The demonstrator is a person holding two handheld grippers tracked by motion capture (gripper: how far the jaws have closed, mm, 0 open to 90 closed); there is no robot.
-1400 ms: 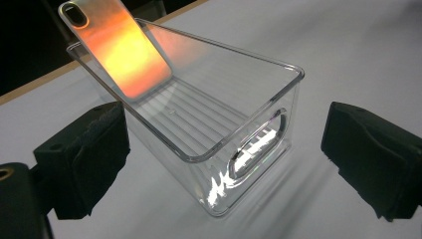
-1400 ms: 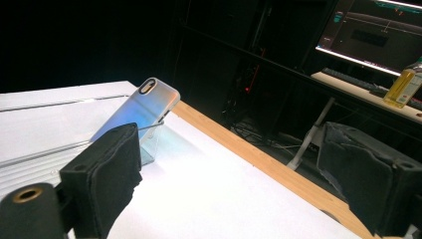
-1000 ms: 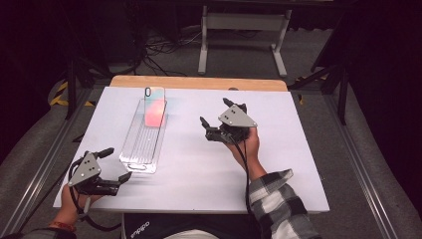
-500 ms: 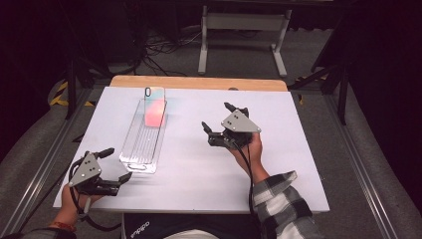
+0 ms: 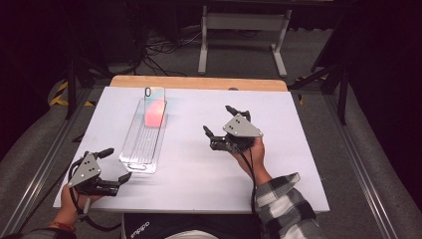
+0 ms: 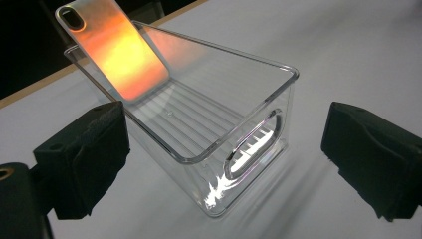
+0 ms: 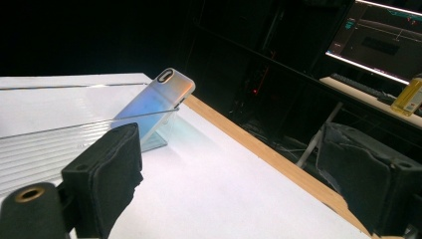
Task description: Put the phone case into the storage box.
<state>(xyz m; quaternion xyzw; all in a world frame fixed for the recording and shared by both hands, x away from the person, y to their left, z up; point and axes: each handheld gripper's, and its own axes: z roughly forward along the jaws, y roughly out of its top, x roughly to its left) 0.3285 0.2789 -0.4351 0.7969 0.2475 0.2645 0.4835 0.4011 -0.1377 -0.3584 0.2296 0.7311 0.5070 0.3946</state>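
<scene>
A clear plastic bin lies lengthwise on the white tabletop, left of centre. A phone case with an orange-pink glow leans upright in the bin's far end. My left gripper is open at the table's near left corner, just short of the bin's near end. In the left gripper view the bin and the phone case sit between the spread jaws of that gripper. My right gripper is open and empty over the middle of the table, right of the bin. The right gripper looks toward the phone case.
A wooden strip runs along the table's far edge. Beyond it stand a metal frame and cables on the floor. A monitor and a yellow bottle show in the dark far off.
My right gripper has drawn back a little toward the table's near edge. The left gripper, bin and phone case have stayed put.
</scene>
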